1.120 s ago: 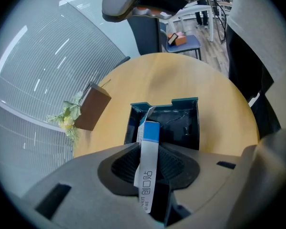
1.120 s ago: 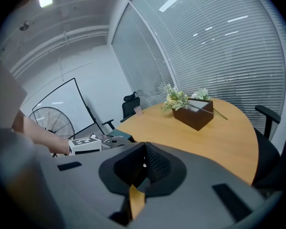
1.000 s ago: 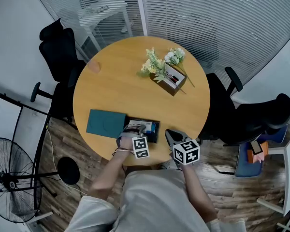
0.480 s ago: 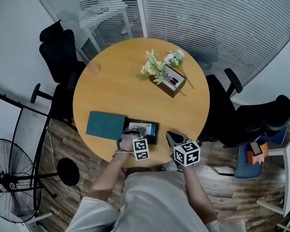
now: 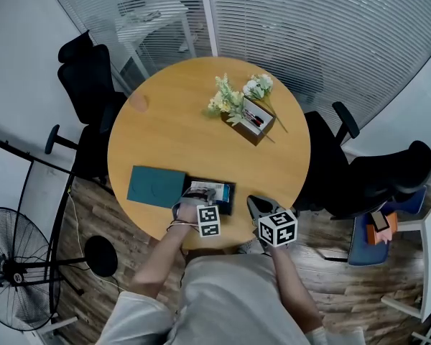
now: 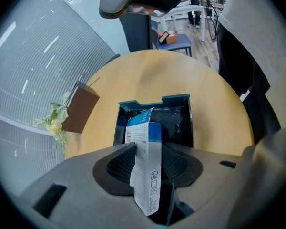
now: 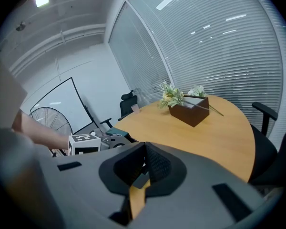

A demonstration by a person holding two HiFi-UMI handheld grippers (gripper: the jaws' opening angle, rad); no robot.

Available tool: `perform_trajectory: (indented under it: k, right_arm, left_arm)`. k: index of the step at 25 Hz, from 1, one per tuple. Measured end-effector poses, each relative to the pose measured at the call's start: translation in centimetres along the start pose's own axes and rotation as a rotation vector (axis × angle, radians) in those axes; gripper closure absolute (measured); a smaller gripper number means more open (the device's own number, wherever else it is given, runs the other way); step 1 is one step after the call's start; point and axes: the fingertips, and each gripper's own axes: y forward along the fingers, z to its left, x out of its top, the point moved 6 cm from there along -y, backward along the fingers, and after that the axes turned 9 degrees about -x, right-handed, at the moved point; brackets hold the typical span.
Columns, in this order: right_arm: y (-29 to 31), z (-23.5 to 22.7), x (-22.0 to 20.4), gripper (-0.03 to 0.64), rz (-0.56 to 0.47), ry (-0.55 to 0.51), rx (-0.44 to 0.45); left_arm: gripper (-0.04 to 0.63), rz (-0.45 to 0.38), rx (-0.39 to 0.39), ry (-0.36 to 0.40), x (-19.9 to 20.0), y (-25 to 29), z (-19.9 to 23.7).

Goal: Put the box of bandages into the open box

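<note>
The left tongs [image 6: 148,149] had just been opening over the open box [image 6: 155,100]. The bandage carton [image 6: 145,175], white with a blue band, stood on edge between the spread pads. It leaned against one pad but was no longer squeezed by both. Its far end reached down inside the dark teal walls of the open box, though whether it rested on the bottom could not be told. The right tongs [image 7: 145,149] were held off to the side, near the counter's [image 5: 187,128] edge, with their tips together and nothing between them.

From the head view, the open box sat at the near rim of the round wooden counter. Its teal lid [image 5: 156,185] lay flat just beside it on the person's left. A brown planter with pale flowers [image 5: 250,117] stood well apart on the far side.

This looked like the release step, with the carton delivered and the grip let go. The next move probably called for drawing the left tongs straight back and up. The pads would have to clear the carton without dragging it out or tipping it over the wall, so that it could settle flat inside.
</note>
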Motion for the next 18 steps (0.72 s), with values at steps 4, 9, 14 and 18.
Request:
perform_trajectory:
  k: [4, 9, 14, 18]
  right_arm:
    - [0.16, 0.26, 0.13, 0.620, -0.001, -0.007, 0.008]
    - [0.08, 0.18, 0.14, 0.620, 0.000, -0.008, 0.005]
    - [0.14, 0.08, 0.03, 0.620, 0.003, 0.002, 0.005]
    - [0.26, 0.18, -0.08, 0.620, 0.004, 0.006, 0.010]
  left_arm:
    - [0.449, 0.006, -0.011, 0.004, -0.12, 0.09, 0.13]
    - [0.439, -0.011, -0.036, 0.003, -0.02, 0.30, 0.18]
    - [0.437, -0.027, -0.056, -0.002, -0.17, 0.21, 0.13]
    - [0.426, -0.035, -0.095, -0.016, -0.18, 0.26, -0.17]
